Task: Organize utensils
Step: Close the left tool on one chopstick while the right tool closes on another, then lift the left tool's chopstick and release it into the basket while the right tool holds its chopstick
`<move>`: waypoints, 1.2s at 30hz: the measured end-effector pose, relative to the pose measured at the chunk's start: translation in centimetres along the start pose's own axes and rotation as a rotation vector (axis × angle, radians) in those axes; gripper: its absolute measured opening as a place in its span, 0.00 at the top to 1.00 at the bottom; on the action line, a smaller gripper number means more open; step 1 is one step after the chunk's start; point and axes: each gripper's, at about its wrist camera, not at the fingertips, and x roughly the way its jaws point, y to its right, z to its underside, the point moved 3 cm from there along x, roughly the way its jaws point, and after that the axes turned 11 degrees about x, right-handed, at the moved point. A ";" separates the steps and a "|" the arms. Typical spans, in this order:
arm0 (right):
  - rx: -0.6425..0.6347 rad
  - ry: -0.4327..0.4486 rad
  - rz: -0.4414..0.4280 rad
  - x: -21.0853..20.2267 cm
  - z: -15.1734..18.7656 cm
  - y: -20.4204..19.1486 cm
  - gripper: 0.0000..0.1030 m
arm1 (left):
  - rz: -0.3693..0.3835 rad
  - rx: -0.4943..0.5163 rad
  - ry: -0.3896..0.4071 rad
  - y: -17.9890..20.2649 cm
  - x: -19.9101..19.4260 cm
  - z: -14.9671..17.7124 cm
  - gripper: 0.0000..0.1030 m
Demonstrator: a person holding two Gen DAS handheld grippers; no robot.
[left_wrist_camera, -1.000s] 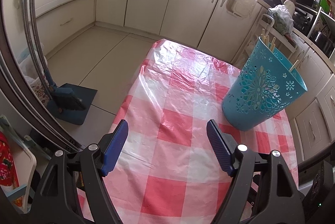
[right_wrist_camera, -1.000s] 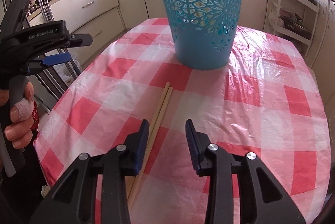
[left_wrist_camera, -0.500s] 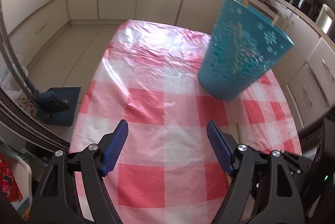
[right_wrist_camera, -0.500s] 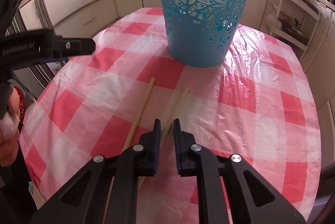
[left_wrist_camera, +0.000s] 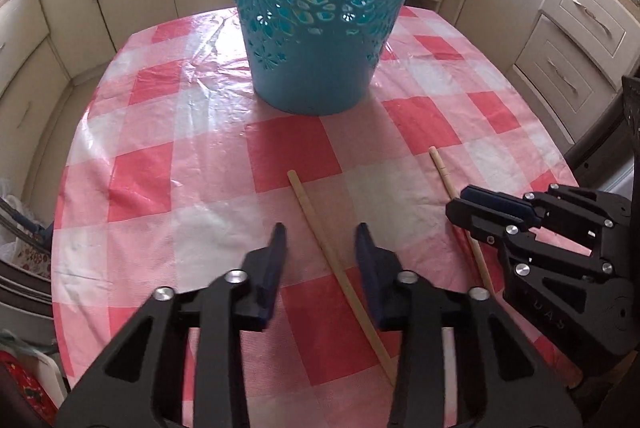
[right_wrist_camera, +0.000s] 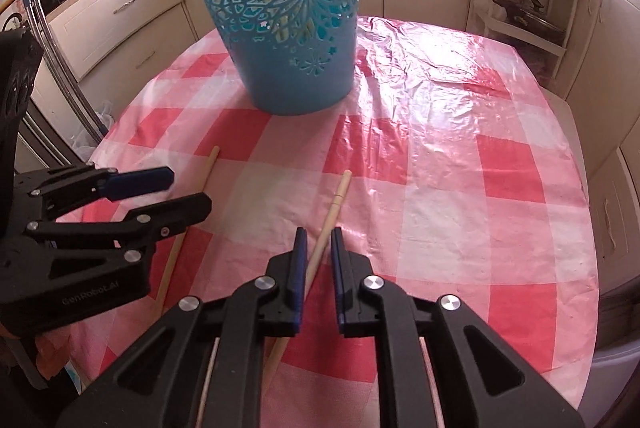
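Two wooden chopsticks lie on the red-checked tablecloth in front of a teal cut-out basket (left_wrist_camera: 320, 7) (right_wrist_camera: 288, 23) that holds more chopsticks. My left gripper (left_wrist_camera: 320, 240) is open and straddles the left chopstick (left_wrist_camera: 332, 264), low over the table. My right gripper (right_wrist_camera: 319, 240) is nearly shut around the right chopstick (right_wrist_camera: 330, 216), which still lies on the cloth; whether the pads touch it is unclear. The left chopstick (right_wrist_camera: 200, 179) and left gripper (right_wrist_camera: 160, 191) show in the right wrist view; the right gripper (left_wrist_camera: 476, 207) and its chopstick (left_wrist_camera: 442, 169) show in the left wrist view.
The tablecloth (right_wrist_camera: 460, 163) is covered in wrinkled clear plastic. Cream cabinets (left_wrist_camera: 580, 27) ring the table. A white shelf rack (right_wrist_camera: 528, 7) stands behind it on the right. Metal poles (right_wrist_camera: 52, 39) stand at the left table edge.
My left gripper swung in from the left and came down over the left chopstick, its jaws narrower. My right gripper closed on the right chopstick; the two chopsticks now lie apart.
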 end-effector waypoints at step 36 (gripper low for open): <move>-0.137 -0.012 -0.042 1.0 -0.8 -1.5 0.89 | 0.266 -0.067 0.373 -2.7 -10.5 -2.5 0.95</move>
